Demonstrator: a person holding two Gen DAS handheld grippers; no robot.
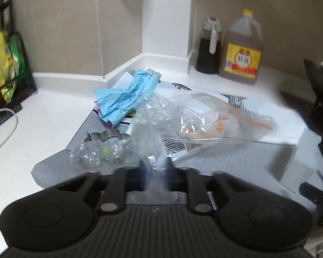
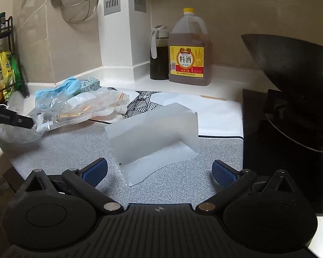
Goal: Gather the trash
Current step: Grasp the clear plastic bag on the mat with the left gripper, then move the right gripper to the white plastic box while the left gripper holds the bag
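Note:
My left gripper [image 1: 156, 167] is shut on a piece of clear crumpled plastic wrap [image 1: 148, 148] at the near edge of a trash pile. The pile holds a clear plastic bag [image 1: 206, 118] with orange and white scraps inside and a crumpled blue paper [image 1: 127, 96]. The same bag [image 2: 84, 107] and blue paper [image 2: 60, 87] show at the left of the right wrist view, with the left gripper's dark finger [image 2: 10, 118] beside them. My right gripper [image 2: 159, 172] is open and empty, just in front of a translucent white plastic box [image 2: 155, 133] lying on its side.
A grey mat [image 2: 75, 146] and a black-and-white patterned sheet [image 2: 144, 103] cover the white counter. A cooking wine jug [image 2: 189, 49] and a dark sauce bottle [image 2: 158, 53] stand at the back. A black wok [image 2: 295, 81] on a stove sits at the right. A rack with packets [image 1: 6, 64] is at the left.

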